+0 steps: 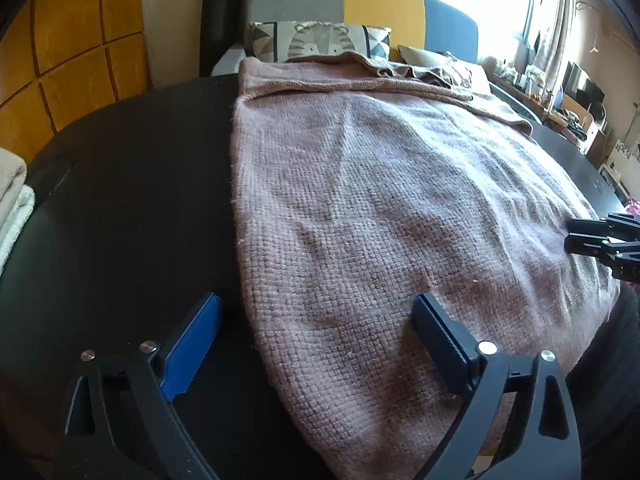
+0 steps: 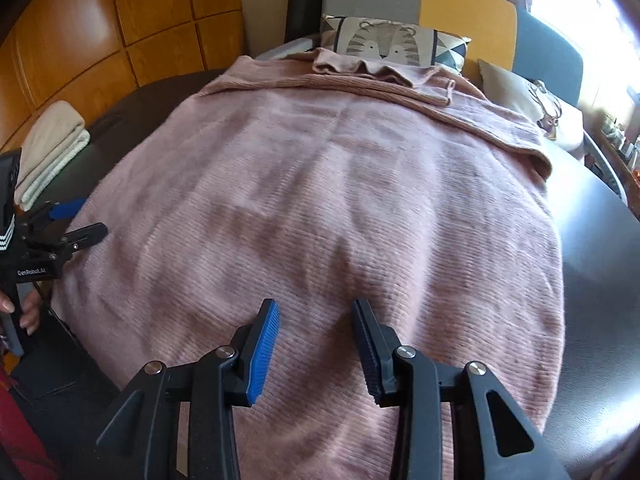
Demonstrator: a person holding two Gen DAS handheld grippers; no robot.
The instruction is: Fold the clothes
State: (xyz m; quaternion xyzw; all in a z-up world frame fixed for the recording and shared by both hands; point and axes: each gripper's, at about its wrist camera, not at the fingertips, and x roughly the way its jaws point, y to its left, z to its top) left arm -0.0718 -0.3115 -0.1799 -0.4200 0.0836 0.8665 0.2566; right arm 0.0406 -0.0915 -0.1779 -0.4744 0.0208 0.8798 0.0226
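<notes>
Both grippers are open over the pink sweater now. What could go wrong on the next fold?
1. The left gripper straddles the pink sweater's left edge, one pad over bare black table; closing may miss the knit.
2. The right gripper sits mid-fabric, so it could pinch a bunch, not an edge.
3. The far end, already folded over, lies near the tiger cushion; pulling may undo it.

A dusty-pink knitted sweater (image 2: pixel 320 184) lay on the black round table (image 1: pixel 120 184). The rectangular cushion (image 2: pixel 390 42) bore a grey striped tiger on cream, flanked by teal triangles.
</notes>
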